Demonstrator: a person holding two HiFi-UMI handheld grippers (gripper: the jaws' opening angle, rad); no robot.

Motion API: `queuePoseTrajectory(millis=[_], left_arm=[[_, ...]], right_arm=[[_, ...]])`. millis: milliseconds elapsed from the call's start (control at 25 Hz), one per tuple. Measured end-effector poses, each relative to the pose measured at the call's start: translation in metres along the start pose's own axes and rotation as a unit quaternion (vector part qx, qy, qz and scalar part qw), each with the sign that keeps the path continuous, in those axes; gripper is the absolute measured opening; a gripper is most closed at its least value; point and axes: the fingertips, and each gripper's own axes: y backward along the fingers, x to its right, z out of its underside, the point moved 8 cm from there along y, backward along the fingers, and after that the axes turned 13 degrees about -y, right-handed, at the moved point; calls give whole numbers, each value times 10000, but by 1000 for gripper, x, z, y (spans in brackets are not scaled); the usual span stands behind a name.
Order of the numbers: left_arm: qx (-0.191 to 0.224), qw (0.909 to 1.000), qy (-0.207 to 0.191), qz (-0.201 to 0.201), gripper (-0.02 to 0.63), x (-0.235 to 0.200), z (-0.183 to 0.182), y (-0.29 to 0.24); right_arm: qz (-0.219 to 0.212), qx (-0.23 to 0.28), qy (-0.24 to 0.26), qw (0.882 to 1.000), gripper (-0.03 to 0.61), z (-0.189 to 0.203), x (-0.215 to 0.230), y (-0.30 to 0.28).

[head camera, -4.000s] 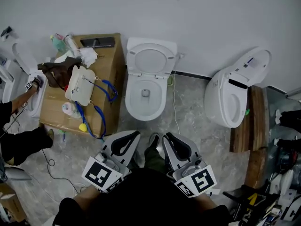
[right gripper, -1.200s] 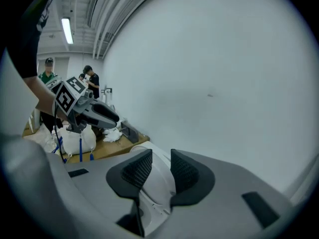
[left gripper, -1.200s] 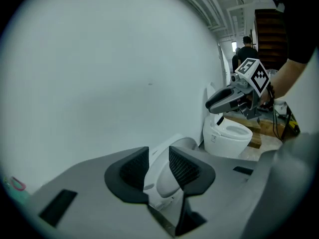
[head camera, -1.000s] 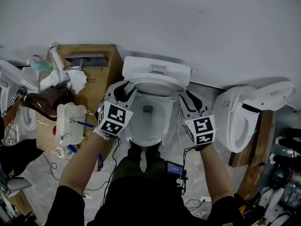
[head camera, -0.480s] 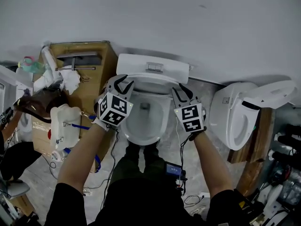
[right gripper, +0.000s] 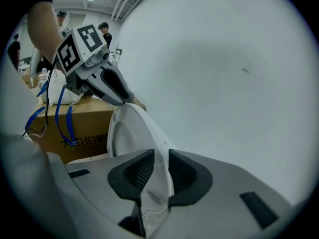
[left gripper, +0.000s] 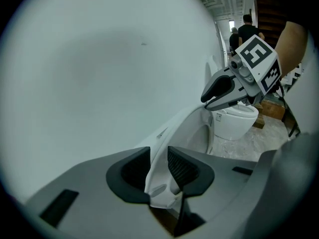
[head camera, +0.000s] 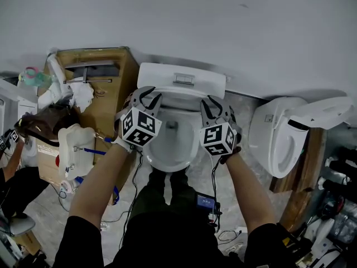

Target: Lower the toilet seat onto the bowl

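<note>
With jaws just closing in, my left hand-held gripper [head camera: 146, 95] and right hand-held gripper [head camera: 215, 105] pinch opposite sides of the toilet seat [left gripper: 157, 176] to lower it evenly.

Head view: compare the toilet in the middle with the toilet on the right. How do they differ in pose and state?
The middle toilet stands square to the wall; the right toilet is angled to it. The middle toilet's seat is clamped by the left gripper and right gripper, whose jaws have just been closing; the right toilet is untouched. Both are white.
</note>
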Motion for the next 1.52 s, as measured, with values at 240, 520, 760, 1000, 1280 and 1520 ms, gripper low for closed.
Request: queuePoseTrajectory(millis=[240, 520, 760, 1000, 1280, 1520], left_arm=[[26, 10000, 47, 19, 109, 1, 1, -4], [72, 9999, 98, 41, 104, 7, 1, -5], [93, 9998, 148, 32, 104, 10, 0, -2], [68, 9998, 168, 36, 104, 14, 3, 1], [40, 9998, 200, 53, 104, 22, 4, 8], [9, 9995, 287, 90, 104, 35, 8, 19]], right_arm=[[190, -68, 392, 9990, 97, 2, -4, -7], [284, -36, 373, 9989, 70, 2, -4, -9], [298, 1, 429, 9986, 64, 4, -7, -4], [268, 39, 392, 9989, 64, 8, -12, 3], [215, 102, 390, 9990, 64, 14, -20, 15], [135, 162, 342, 9992, 66, 23, -29, 27]])
